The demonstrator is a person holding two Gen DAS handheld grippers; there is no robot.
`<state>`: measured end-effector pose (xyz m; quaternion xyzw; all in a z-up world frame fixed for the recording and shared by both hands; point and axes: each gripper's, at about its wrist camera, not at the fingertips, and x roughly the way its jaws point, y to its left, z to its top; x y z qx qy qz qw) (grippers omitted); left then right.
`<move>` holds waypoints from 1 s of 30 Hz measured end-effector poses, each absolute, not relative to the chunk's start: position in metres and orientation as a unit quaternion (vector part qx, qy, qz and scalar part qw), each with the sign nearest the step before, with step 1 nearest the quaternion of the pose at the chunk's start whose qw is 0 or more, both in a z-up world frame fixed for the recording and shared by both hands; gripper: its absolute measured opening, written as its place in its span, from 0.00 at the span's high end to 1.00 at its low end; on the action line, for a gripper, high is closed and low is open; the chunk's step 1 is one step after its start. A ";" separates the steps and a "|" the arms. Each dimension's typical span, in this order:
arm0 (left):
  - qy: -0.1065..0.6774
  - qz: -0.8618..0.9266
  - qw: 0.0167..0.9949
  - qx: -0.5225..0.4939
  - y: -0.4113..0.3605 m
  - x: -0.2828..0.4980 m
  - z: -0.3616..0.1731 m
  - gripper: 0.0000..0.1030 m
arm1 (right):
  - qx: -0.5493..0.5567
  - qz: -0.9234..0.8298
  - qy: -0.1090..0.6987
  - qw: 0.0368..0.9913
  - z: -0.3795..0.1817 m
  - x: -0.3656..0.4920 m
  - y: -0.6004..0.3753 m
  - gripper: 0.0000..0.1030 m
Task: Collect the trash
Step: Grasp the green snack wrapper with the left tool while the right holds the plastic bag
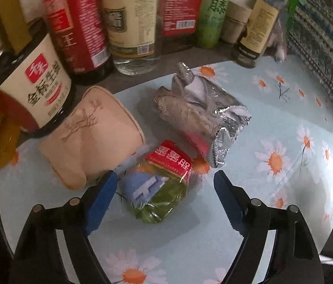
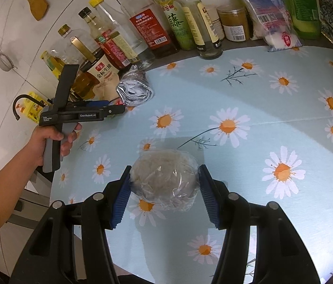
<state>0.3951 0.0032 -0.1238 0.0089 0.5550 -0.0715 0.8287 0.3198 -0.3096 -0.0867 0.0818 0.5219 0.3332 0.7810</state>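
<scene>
Wrapper (image 1: pixel 157 184) lay on the tablecloth (image 1: pixel 249 213) beside a cup (image 1: pixel 90 137), between the left gripper's (image 1: pixel 164 184) wide jaws, untouched. Right gripper (image 2: pixel 164 182) was clamped on a plastic wad (image 2: pixel 164 179).

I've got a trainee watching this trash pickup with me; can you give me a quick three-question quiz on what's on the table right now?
1. True or false: the right gripper is empty.
2. Which item lies between the left gripper's open fingers? A) crumpled foil wrapper B) green-and-red snack packet C) beige paper cup
3. Fill in: the beige paper cup is ____ (upright / on its side).

Key:
1. False; it is shut on the clear plastic wad.
2. B; the green-and-red snack packet, with the crumpled foil wrapper beyond it.
3. On its side.
</scene>
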 end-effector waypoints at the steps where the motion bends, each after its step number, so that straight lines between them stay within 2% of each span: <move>1: 0.557 -0.072 0.828 0.012 0.002 0.396 -0.126 0.22 | 0.081 0.332 0.522 0.781 -0.087 0.320 -0.310 0.46; 6: 0.558 -0.078 0.826 0.026 0.004 0.399 -0.132 0.24 | 0.082 0.331 0.523 0.781 -0.087 0.320 -0.309 0.46; 9: 0.552 -0.075 0.830 0.041 0.006 0.398 -0.129 0.42 | 0.080 0.333 0.524 0.780 -0.087 0.319 -0.307 0.46; 10: 0.553 -0.077 0.829 0.041 0.006 0.398 -0.128 0.44 | 0.079 0.333 0.524 0.780 -0.088 0.318 -0.306 0.46; 19: 0.546 -0.085 0.832 0.049 0.000 0.383 -0.125 0.45 | 0.070 0.338 0.526 0.777 -0.087 0.311 -0.296 0.46; 30: 0.529 -0.085 0.844 0.023 0.001 0.319 -0.100 0.45 | 0.056 0.358 0.523 0.772 -0.086 0.287 -0.270 0.46</move>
